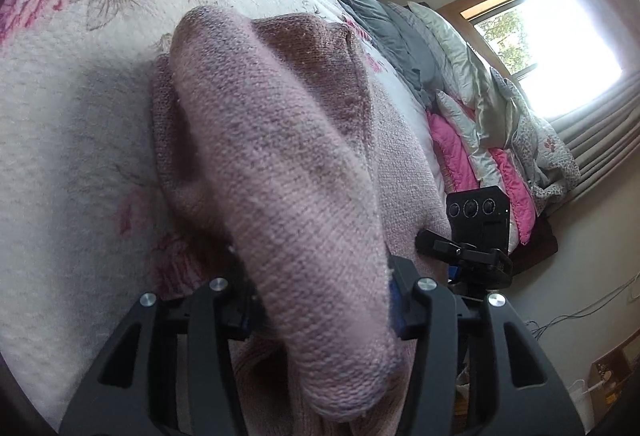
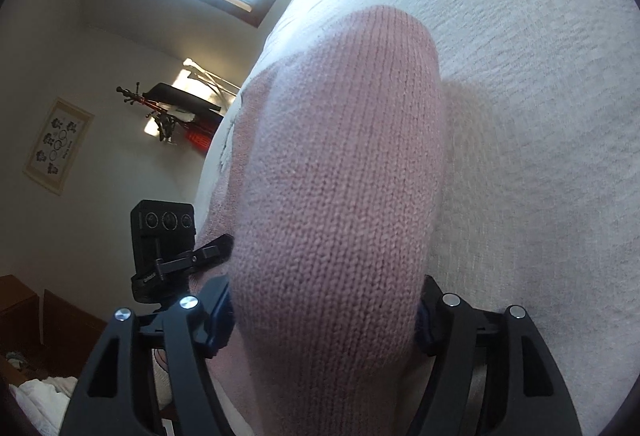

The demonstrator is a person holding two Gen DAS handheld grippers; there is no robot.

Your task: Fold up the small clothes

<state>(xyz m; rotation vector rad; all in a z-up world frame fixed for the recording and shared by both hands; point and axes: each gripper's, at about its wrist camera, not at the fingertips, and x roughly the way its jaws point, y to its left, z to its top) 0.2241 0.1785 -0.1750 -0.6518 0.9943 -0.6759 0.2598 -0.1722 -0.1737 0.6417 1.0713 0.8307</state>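
A pink knit garment [image 1: 280,140] lies on the white floral bedspread [image 1: 72,84]. In the left wrist view a thick fold of it rises from the bed and runs back between the black fingers [image 1: 404,300] of my left gripper [image 1: 320,300], which is shut on it. In the right wrist view another lifted fold of the pink knit garment [image 2: 340,176] fills the middle, held between the fingers [image 2: 218,316] of my right gripper [image 2: 324,320], shut on it. The fingertips are hidden by the cloth in both views.
Grey, white and pink bedding [image 1: 472,116] is piled along the far side of the bed under a bright window [image 1: 548,20]. A black camera unit [image 1: 478,212] sits beside the left gripper, another black camera unit [image 2: 164,232] beside the right. Wooden furniture [image 2: 32,316] stands on the floor.
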